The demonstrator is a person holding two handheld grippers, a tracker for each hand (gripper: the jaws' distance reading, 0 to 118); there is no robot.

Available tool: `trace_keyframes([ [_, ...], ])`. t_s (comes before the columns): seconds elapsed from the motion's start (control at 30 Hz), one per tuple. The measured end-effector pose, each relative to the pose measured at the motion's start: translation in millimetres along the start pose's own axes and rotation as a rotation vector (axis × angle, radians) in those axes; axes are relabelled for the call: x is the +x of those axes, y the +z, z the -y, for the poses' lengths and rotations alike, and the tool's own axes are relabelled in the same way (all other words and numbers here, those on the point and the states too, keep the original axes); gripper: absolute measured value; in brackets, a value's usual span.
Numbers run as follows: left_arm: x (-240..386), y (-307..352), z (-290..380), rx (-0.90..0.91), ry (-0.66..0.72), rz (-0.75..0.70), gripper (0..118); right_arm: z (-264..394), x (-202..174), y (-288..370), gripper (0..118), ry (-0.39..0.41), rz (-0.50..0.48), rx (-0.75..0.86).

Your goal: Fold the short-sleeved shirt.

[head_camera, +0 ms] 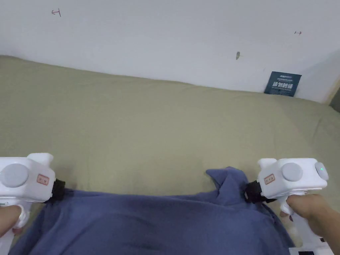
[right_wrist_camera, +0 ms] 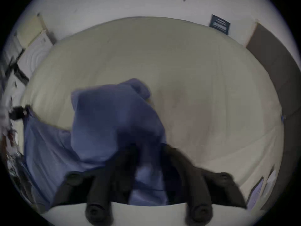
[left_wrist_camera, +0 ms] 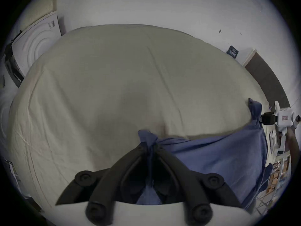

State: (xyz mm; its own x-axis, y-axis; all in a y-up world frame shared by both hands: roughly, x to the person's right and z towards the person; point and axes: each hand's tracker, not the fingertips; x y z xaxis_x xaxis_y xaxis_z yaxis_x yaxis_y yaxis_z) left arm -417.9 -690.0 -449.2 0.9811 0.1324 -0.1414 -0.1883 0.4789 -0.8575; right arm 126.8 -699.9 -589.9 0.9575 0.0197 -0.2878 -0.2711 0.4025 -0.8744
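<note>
Both hand-held grippers, left (left_wrist_camera: pixel 150 145) and right (right_wrist_camera: pixel 149 149), pinch the blue shirt (head_camera: pixel 159 222) taut.

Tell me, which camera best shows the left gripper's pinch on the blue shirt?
The left gripper view: the left gripper has both jaws closed on bunched blue shirt. The head view shows its white body, jaw tips mostly hidden; the right gripper view shows it small and blurred.
</note>
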Motion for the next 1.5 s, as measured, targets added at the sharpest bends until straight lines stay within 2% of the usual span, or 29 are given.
trace_keyframes([
  [0.03,1,-2,0,-0.016,-0.020,-0.001,7,4,-3,-1,3,0.037,0.044,0.002],
  [0.1,2,-6,0,-0.023,-0.045,-0.004,7,2,0,5,0,-0.022,0.008,0.021],
  [0.13,2,-7,2,-0.022,-0.043,-0.005,7,2,2,10,0,-0.084,-0.025,0.034],
  [0.17,2,-7,3,-0.021,-0.034,-0.001,7,6,1,18,0,-0.113,-0.061,0.046],
  [0.2,0,-6,2,-0.022,-0.019,0.005,7,7,0,23,0,-0.112,-0.091,0.050],
  [0.23,-2,-4,1,-0.022,-0.010,0.012,7,7,-1,30,0,-0.094,-0.077,0.052],
  [0.3,-2,7,4,-0.016,-0.008,0.030,7,11,-7,57,0,-0.012,-0.047,0.103],
  [0.47,-4,56,13,0.068,-0.061,0.087,7,39,-2,138,0,-0.032,-0.125,0.273],
  [0.57,-5,98,26,0.140,-0.113,0.087,7,69,-5,189,0,-0.012,-0.125,0.346],
  [0.8,-23,181,83,0.228,-0.129,0.146,7,154,-18,267,0,0.005,-0.151,0.424],
  [1.0,-44,196,157,0.169,-0.096,0.173,7,240,-26,278,0,-0.057,-0.173,0.415],
  [1.13,-54,182,208,0.054,-0.072,0.191,7,295,-31,257,0,-0.093,-0.155,0.304],
  [1.23,-56,174,241,0.026,-0.049,0.192,7,330,-36,236,0,-0.123,-0.135,0.213],
  [1.33,-62,161,263,0.026,-0.038,0.166,7,357,-35,217,0,-0.129,-0.105,0.189],
  [1.37,-65,155,267,0.020,-0.037,0.165,7,364,-26,209,0,-0.154,-0.112,0.180],
  [1.4,-67,149,268,0.014,-0.027,0.152,8,369,-20,203,0,-0.221,-0.143,0.187],
  [1.43,-69,144,269,0.008,-0.008,0.166,8,372,-16,199,0,-0.256,-0.154,0.197],
  [1.47,-70,142,270,0.007,0.009,0.184,14,374,-13,195,0,-0.287,-0.148,0.198],
  [1.5,-69,141,271,0.012,0.016,0.181,20,374,-12,195,0,-0.279,-0.144,0.198],
])
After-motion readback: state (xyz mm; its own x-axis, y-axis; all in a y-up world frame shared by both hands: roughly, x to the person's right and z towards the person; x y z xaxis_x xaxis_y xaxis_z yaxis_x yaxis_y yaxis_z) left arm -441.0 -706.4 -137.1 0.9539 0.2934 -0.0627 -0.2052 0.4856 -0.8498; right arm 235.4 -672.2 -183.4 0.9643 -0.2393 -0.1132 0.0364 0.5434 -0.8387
